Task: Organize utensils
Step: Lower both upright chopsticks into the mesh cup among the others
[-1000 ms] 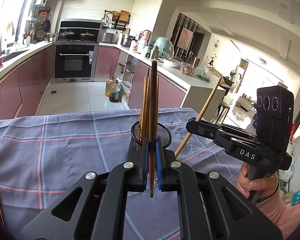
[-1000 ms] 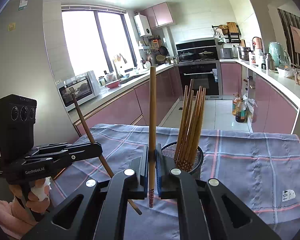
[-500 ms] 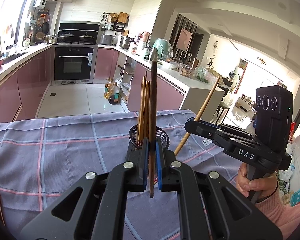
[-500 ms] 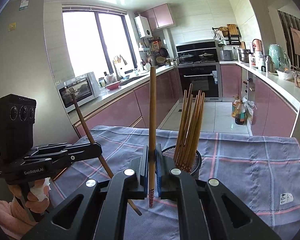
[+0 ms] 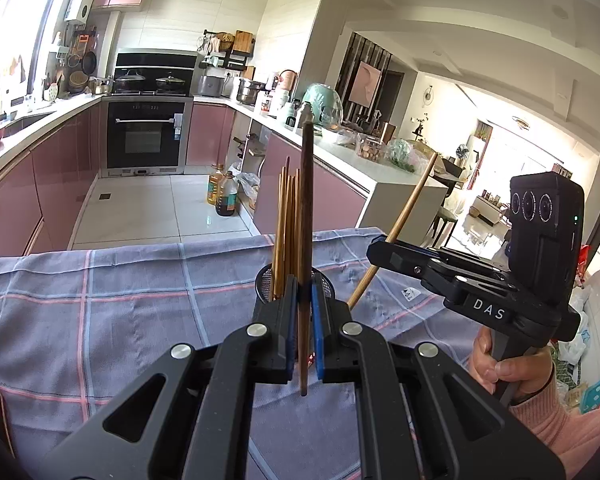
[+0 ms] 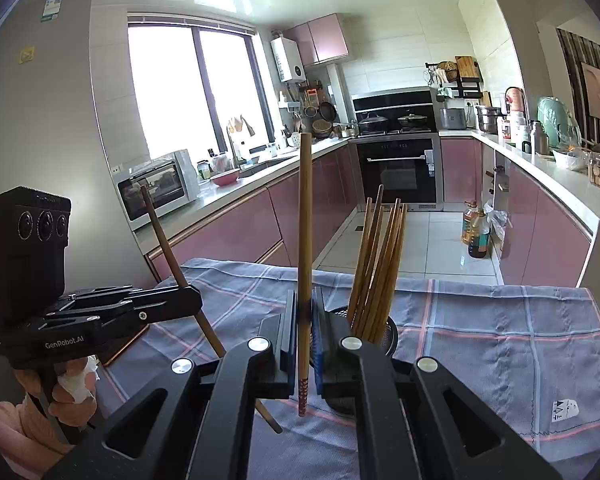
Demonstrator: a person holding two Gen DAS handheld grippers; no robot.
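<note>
Left gripper point(image 5: 305, 320), clamped on a dark chopstick point(image 5: 306, 216) held upright for a clean drop; centre, mesh holder point(image 5: 328, 284) on the checked cloth point(image 5: 100, 304), already bristling with chopsticks; right gripper point(image 6: 305, 320) pinches a lighter chopstick point(image 6: 305, 216), likewise vertical.

Pink cabinets point(image 6: 236, 236), black oven point(image 5: 146, 136), bright window point(image 6: 196, 88), white tiled floor point(image 5: 140, 216)

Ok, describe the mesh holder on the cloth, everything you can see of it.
The mesh holder is a small, round, black cup of what looks like wire mesh, standing upright on the checked cloth. A bundle of brown chopsticks stands in it, fanned and leaning on its rim. Both views show it partly hidden behind the gripper fingers.
</note>
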